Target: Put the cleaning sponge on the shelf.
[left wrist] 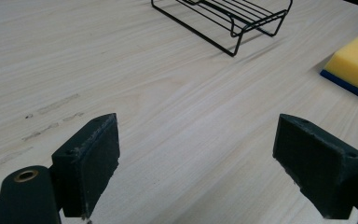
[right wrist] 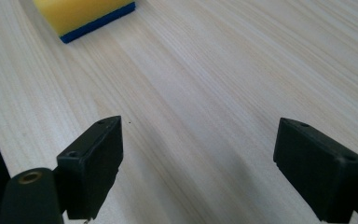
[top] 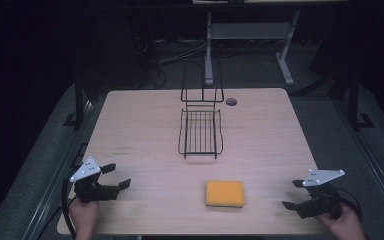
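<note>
A yellow sponge (top: 224,193) with a blue underside lies flat on the wooden table (top: 145,125), near the front edge and a little right of centre. Behind it, at mid-table, stands a black wire rack (top: 200,131) with a tall upright back. My left gripper (top: 116,176) rests at the front left corner, open, with nothing between its jaws. My right gripper (top: 293,194) sits at the front right, open too and empty. The left gripper view has the rack (left wrist: 235,14) at top and the sponge (left wrist: 354,63) at right. In the right gripper view the sponge (right wrist: 81,14) lies at top left.
A round cable hole (top: 231,101) sits in the table's far side. Beyond the table are a white desk frame (top: 250,35) and cables on a dark floor. Black rails (top: 360,115) flank both sides of the table.
</note>
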The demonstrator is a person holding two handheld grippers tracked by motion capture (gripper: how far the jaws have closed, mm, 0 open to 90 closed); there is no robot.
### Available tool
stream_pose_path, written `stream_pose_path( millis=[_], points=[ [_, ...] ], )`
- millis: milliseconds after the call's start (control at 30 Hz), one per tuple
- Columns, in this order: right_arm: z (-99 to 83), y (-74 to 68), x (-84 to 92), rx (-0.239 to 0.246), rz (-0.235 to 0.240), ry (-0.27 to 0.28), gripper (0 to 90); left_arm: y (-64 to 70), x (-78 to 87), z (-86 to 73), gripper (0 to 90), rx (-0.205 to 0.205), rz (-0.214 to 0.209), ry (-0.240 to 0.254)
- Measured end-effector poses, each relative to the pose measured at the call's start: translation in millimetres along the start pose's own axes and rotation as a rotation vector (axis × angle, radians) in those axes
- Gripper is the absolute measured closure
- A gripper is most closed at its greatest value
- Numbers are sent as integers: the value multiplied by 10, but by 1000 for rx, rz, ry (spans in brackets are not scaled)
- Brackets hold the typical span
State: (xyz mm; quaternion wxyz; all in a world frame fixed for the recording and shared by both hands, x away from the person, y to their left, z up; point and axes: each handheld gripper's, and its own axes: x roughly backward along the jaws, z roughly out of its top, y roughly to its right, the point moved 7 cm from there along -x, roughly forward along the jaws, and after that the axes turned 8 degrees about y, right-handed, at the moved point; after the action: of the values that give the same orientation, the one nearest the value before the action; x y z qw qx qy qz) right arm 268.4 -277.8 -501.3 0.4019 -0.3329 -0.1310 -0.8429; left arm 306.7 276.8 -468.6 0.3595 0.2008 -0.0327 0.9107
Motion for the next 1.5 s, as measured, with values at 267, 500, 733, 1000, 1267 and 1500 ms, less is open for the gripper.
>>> stream_pose_path(
  millis=[267,500,733,1000,1267,1500],
  points=[
    [79,-74,-34,31,13,-17,154,10,-9,-5,141,-6,-10,-6],
    [210,-165,-78,79,39,-28,154,32,-4,-15,141,-5,-17,-5],
    [333,-259,-145,109,85,-63,153,15,-3,-12,141,-2,-10,-2],
    [405,-351,-201,145,114,-91,152,15,6,-10,141,-6,-12,-3],
    [539,-451,-268,187,149,-110,151,-2,9,-11,140,3,-7,3],
    [638,-507,-323,228,177,-134,151,-8,15,-10,140,5,-6,5]
  ],
)
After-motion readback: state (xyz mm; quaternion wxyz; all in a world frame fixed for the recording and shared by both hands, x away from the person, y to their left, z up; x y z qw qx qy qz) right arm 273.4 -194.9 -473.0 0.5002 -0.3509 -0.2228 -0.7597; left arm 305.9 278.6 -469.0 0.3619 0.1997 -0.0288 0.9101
